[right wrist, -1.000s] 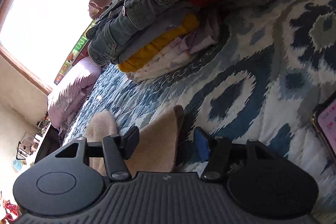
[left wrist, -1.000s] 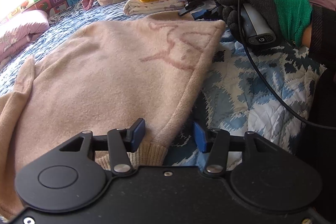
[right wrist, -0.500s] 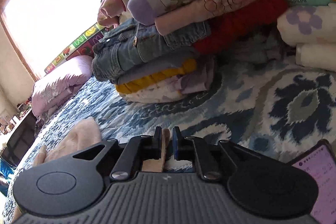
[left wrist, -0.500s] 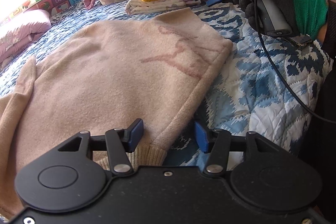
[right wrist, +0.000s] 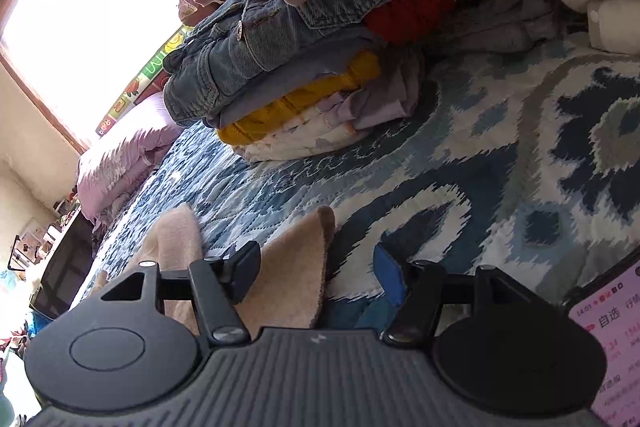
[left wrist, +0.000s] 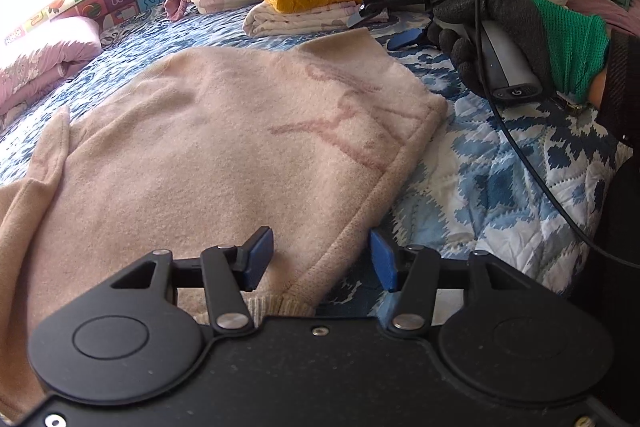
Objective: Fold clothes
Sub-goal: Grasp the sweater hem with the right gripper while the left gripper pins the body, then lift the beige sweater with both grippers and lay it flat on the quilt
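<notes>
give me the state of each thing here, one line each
pink sweater: flat on the bed, side folded in
left claw: open, astride the sweater's hem edge
right claw: opening, sweater corner loose between jaws
clothes stack: folded, piled
phone: screen lit

Bright daylight from blown-out window (right wrist: 92, 7); sharp focus, fisheye bending at edges

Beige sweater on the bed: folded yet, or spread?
Partly folded. The beige sweater has its right side doubled over to a clean edge, while a sleeve lies out at the left.
</notes>
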